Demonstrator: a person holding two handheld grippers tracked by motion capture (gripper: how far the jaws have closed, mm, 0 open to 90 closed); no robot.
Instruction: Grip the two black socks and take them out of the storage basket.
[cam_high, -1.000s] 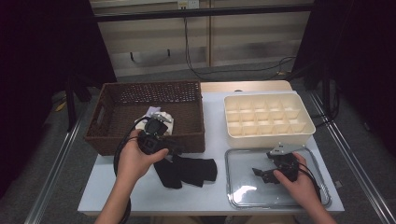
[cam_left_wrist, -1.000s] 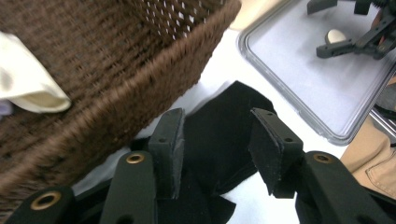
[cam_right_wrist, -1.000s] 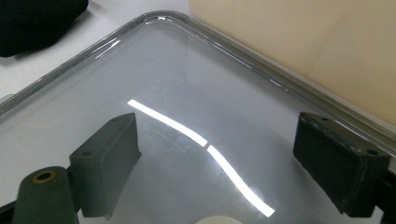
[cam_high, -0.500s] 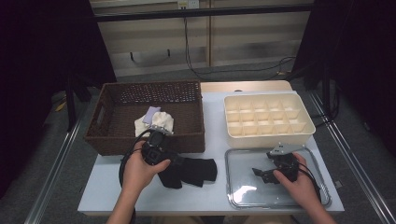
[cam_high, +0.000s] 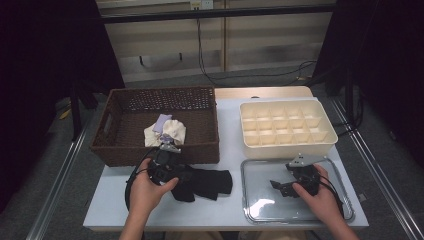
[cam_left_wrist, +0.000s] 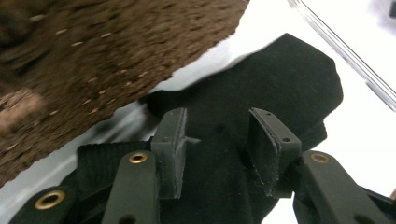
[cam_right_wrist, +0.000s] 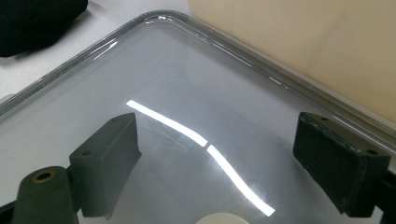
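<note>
Black cloth (cam_high: 202, 183) lies flat on the white tabletop (cam_high: 230, 210), just near of the wicker basket (cam_high: 125, 150) and left of the clear lid (cam_high: 260, 202). Left gripper (cam_left_wrist: 218, 140) sits over the cloth, jaws partly spread, having just widened slightly, cloth beneath them, not pinched. Right gripper (cam_right_wrist: 215, 158) rests over the lid, jaws spread wide, holding nothing.

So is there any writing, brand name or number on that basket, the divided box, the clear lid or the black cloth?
None can be read: the wicker basket, the cream divided box, the clear lid and the black cloth all show plain, unmarked surfaces.
</note>
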